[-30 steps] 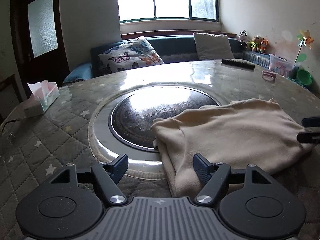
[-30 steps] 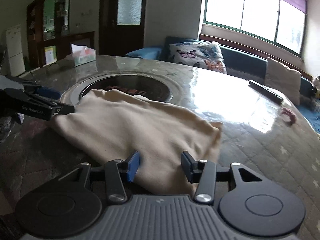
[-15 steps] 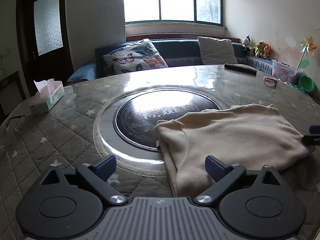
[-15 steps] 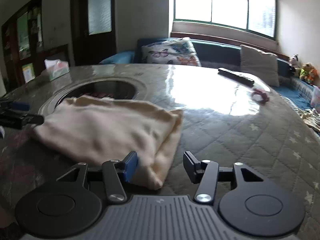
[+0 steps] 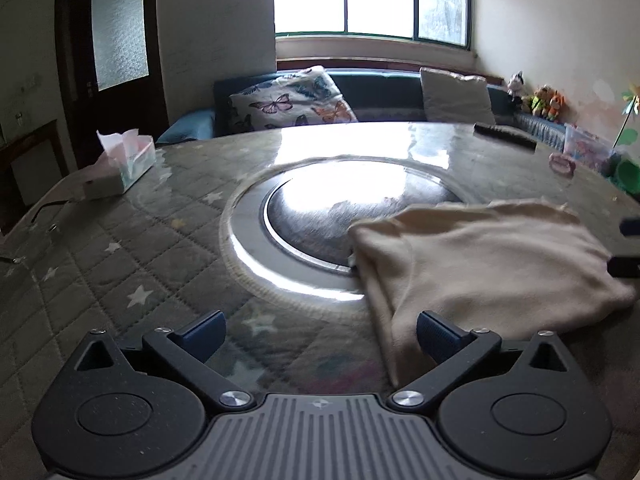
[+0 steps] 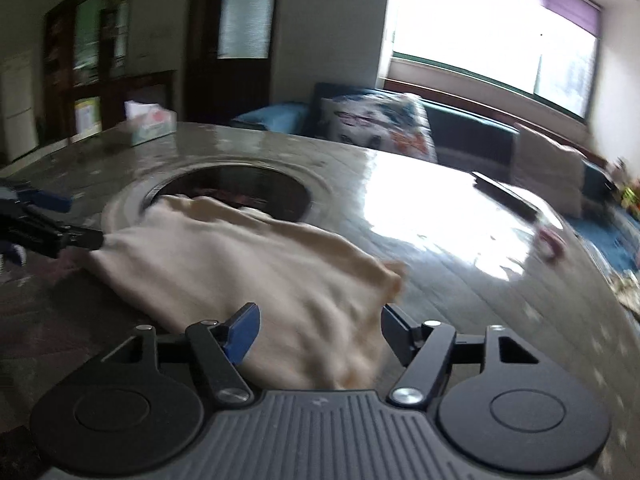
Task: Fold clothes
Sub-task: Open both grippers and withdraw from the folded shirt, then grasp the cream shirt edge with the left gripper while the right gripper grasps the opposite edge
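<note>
Blue-padded fingers [image 5: 202,334] of the left gripper [image 5: 320,334] stand spread as wide as they go, jaws finishing their opening, nothing pinched; the cream garment [image 5: 480,264] lies with its near left edge just inside the right-hand finger, not pressed by it. Right gripper [image 6: 316,330] jaws are opening too, and the garment's near corner sits between its fingers [image 6: 240,330] with the pads apart from the cloth, so neither gripper holds anything. Garment itself: a folded, soft bundle on the glossy quilted surface [image 5: 120,280], its far edge overlapping the rim of the round dark inset [image 5: 312,216] at the middle. Judgement: a fold looks just laid down and released. Risks from here: as the fingers draw away, a pad could snag the loose edge and drag the top layer off, undoing the fold; the right view is smeared, which suggests quick motion and raises that chance. Slick glass-like cover means the bundle may slide rather than stay put if nudged. Top layer looks puffy and uneven, so it may spring open unless pressed flat. Tissue box [image 5: 128,160] and remote [image 5: 504,136] sit well apart, no hazard.
</note>
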Demonstrator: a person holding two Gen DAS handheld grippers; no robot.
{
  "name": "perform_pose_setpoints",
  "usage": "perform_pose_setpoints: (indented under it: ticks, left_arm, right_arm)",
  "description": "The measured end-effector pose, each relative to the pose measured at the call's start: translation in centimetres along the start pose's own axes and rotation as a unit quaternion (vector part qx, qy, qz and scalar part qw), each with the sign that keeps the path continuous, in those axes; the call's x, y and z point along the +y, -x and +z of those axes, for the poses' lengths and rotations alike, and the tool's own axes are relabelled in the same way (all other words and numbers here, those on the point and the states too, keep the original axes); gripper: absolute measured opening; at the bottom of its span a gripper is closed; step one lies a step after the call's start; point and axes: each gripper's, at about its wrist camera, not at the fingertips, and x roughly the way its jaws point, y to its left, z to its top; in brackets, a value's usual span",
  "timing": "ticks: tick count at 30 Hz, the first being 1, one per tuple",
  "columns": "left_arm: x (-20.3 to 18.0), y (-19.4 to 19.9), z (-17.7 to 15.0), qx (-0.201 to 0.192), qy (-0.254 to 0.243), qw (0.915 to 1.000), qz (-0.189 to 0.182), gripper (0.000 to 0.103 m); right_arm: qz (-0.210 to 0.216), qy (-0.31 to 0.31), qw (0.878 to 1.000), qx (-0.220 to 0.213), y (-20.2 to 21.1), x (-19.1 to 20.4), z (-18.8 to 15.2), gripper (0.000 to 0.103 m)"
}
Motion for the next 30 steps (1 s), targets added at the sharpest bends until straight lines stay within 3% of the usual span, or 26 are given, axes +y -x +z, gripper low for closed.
perform_pose_setpoints:
  ticks: [9,12,14,17,22,25,26,30]
  left_arm:
    - [2.3,1.3,0.9,-0.018,0.037,0.9991,0.001,0.099]
    - [3.2,1.3,2.0,-0.020,0.061,0.9979,-0.005,0.084]
    - [3.8,1.1,2.7,-0.018,0.079,0.9965,-0.019,0.067]
    - [4.4,0.4,3.6,-0.005,0.104,0.9936,-0.045,0.060]
    - [4.0,-0.6,4.2,0.007,0.116,0.9902,-0.077,0.059]
    - [3.5,-1.0,4.5,0.015,0.122,0.9883,-0.090,0.061]
    - [3.4,-1.2,4.6,0.019,0.126,0.9873,-0.095,0.062]
    - [3.4,-2.2,4.7,0.042,0.162,0.9787,-0.118,0.066]
  right_arm:
    - [0.088,0.098,0.991,-0.006,-2.8,6.1,3.7,0.068]
    - [0.114,0.130,0.985,-0.006,-3.6,8.3,4.4,0.066]
    - [0.131,0.154,0.979,-0.003,-4.1,9.8,4.7,0.064]
    - [0.148,0.185,0.972,-0.001,-4.9,11.9,4.9,0.059]
    - [0.170,0.230,0.958,0.013,-6.1,14.9,4.5,0.049]
    - [0.169,0.259,0.951,0.017,-6.6,16.2,4.0,0.037]
    - [0.164,0.264,0.950,0.015,-6.7,16.5,3.8,0.028]
    - [0.163,0.243,0.956,0.009,-6.3,15.7,4.2,0.008]
